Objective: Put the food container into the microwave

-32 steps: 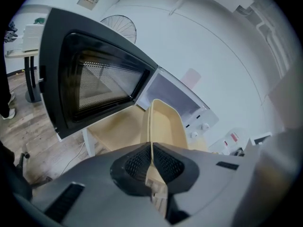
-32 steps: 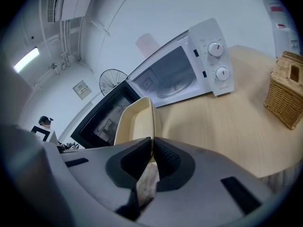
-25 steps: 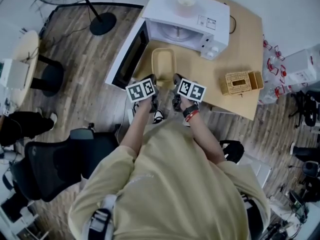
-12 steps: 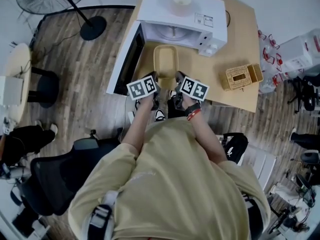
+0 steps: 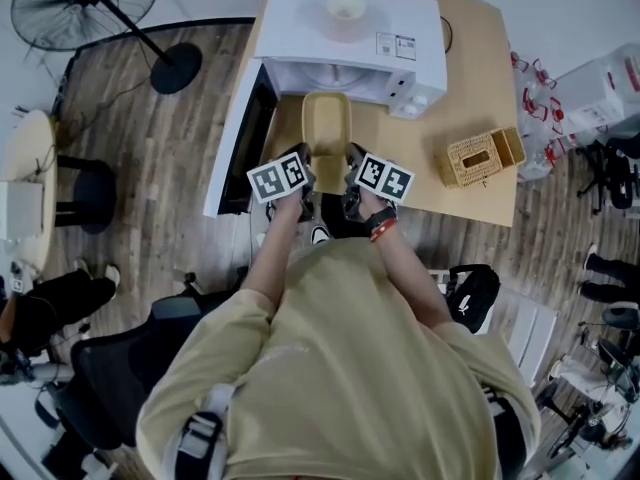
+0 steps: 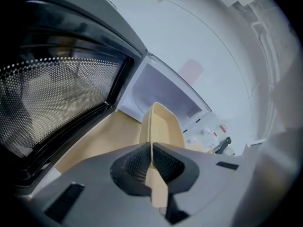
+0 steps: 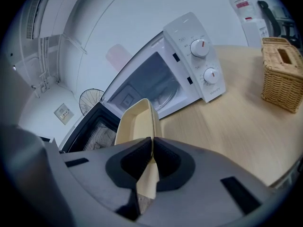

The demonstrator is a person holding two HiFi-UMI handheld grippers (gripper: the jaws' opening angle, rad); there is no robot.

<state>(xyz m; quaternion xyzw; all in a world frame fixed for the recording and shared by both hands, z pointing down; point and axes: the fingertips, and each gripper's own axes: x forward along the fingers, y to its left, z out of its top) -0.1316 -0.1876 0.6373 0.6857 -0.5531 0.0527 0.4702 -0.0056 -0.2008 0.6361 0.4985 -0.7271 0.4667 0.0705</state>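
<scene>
Head view, grippers: two; the left gripper (image 5: 304,160) and the right gripper (image 5: 351,158) sit at the near corners of one food container (image 5: 327,126).
Head view, container: one beige tray, lengthwise on the table (image 5: 480,78), its far end at the mouth of the one microwave (image 5: 345,38).
Head view, door: one microwave door (image 5: 238,138), swung open to the left.
Head view, others: one wicker box (image 5: 482,158) to the right on the table; one fan (image 5: 85,3) on the floor.
Left gripper view, jaws: clenched on the container's thin rim, one pad on each side of the wall.
Left gripper view, surroundings: the door's mesh window on the left, the cavity just past the container.
Right gripper view, jaws: pinched tight on the opposite rim.
Right gripper view, panel: two knobs (image 7: 201,46), one above the other; whether the container touches the table I cannot tell.
</scene>
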